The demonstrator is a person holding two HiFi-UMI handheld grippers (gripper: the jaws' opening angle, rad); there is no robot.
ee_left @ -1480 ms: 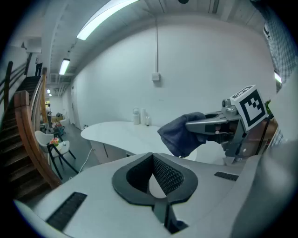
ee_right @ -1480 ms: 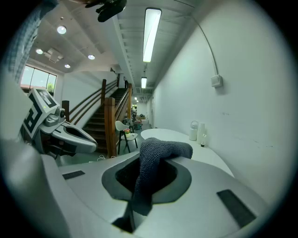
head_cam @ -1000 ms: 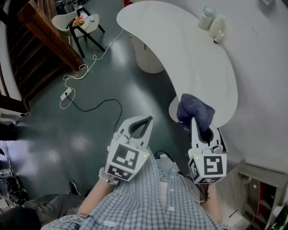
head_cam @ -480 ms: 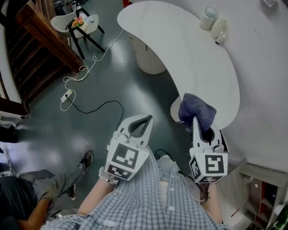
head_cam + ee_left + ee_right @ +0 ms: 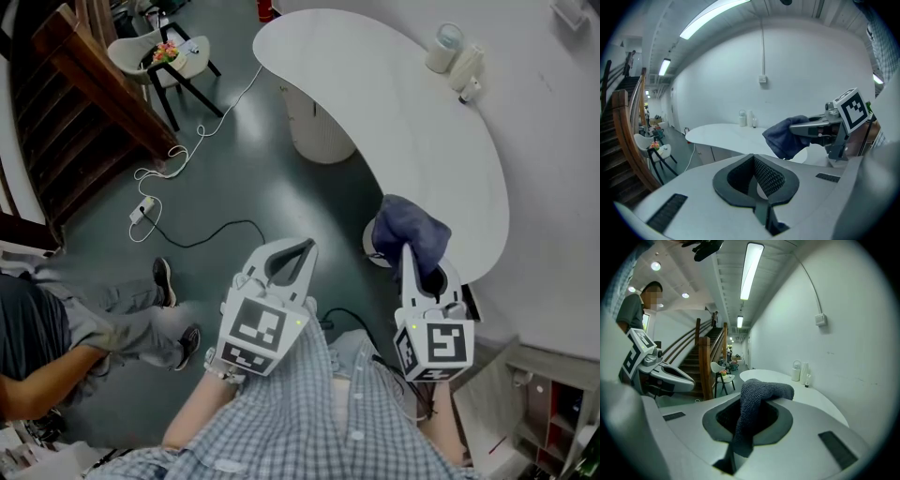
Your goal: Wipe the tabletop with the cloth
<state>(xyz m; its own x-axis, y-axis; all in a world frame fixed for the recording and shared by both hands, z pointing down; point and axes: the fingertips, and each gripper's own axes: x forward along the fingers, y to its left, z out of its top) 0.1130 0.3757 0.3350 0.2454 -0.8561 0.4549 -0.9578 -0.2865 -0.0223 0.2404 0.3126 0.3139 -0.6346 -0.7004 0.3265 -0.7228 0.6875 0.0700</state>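
My right gripper (image 5: 418, 270) is shut on a dark blue cloth (image 5: 406, 228), which bunches up over the near end of the curved white tabletop (image 5: 403, 112). In the right gripper view the cloth (image 5: 757, 397) hangs between the jaws and droops down, with the tabletop (image 5: 811, 399) beyond it. My left gripper (image 5: 297, 248) is held over the floor, left of the table, shut with nothing in it. The left gripper view shows its closed pads (image 5: 761, 176), the cloth (image 5: 785, 137) and the tabletop (image 5: 724, 133).
A jar and two bottles (image 5: 457, 58) stand at the table's far right edge by the wall. The table's round base (image 5: 319, 127) is below. A chair (image 5: 169, 52), wooden stairs (image 5: 80, 89) and a floor cable (image 5: 183, 155) lie left. A person's legs (image 5: 108, 319) are nearby.
A person has walked in across the floor at the lower left. Both grippers and the cloth have hardly moved; the view has shifted slightly.
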